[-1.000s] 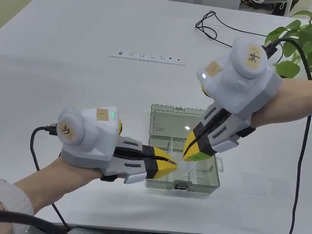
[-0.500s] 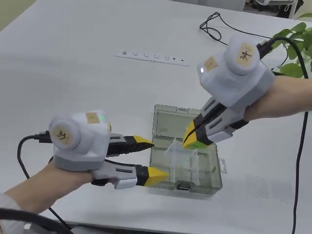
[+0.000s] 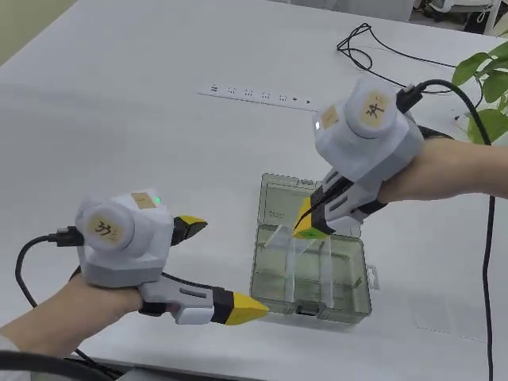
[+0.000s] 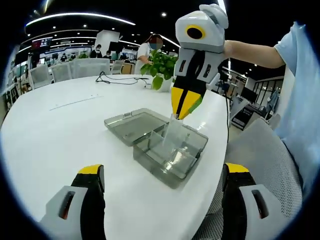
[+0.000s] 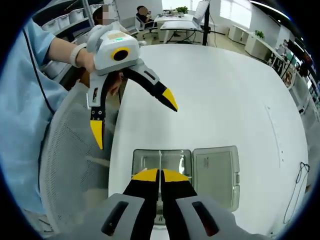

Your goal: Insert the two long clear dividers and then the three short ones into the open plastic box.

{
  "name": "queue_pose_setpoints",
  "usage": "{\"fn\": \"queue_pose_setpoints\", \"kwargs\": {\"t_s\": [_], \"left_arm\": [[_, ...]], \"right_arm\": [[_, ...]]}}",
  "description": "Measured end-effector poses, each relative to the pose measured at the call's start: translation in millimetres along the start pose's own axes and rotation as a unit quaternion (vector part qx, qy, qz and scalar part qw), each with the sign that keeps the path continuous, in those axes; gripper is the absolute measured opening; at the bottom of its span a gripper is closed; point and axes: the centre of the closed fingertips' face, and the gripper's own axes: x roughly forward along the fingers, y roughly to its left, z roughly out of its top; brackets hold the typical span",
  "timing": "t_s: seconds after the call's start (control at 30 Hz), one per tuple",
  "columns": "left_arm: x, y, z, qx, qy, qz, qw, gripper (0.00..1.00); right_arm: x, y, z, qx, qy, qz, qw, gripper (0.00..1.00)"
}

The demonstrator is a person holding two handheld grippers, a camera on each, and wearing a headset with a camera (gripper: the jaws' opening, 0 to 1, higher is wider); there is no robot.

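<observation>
Pinching a clear divider [image 4: 174, 135] upright inside the open plastic box [image 3: 272, 283] right of centre in the head view, the right gripper [image 3: 308, 228] is clamped on its top edge, while the left gripper [image 3: 222, 267] gapes wide at lower left, beside the box.

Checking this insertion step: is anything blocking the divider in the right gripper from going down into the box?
Nothing visible does. The right gripper holds the clear divider directly over the open box; the left gripper is open, off to the box's side, touching neither.
</observation>
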Motion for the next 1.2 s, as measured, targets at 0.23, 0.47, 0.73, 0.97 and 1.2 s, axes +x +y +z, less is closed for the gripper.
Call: {"fn": "queue_pose_setpoints", "kwargs": {"t_s": [0.23,0.47,0.73,0.97,1.2], "left_arm": [[-4.2,0.2,-4.7,-0.004,0.001,0.002,1.0,0.99],[-3.8,-1.1,-6.3,-0.01,0.0,-0.001,1.0,0.97],[-2.4,-2.8,-6.1,-0.011,-0.002,-0.005,0.9999,0.94],[-2.6,-3.0,-6.3,-0.013,-0.002,-0.006,0.9999,0.93],[-1.9,-4.7,-6.8,-0.015,-0.002,-0.009,0.9999,0.91]], "right_arm": [[6.1,-2.9,-2.3,0.004,0.0,0.001,1.0,0.02],[8.4,-3.3,-3.1,0.004,0.001,0.002,1.0,0.02],[11.2,0.3,3.5,-0.004,-0.002,-0.005,1.0,0.02],[12.4,1.4,7.4,-0.003,-0.009,-0.006,0.9999,0.02],[13.4,3.5,10.1,0.0,-0.016,-0.006,0.9999,0.02]]}}
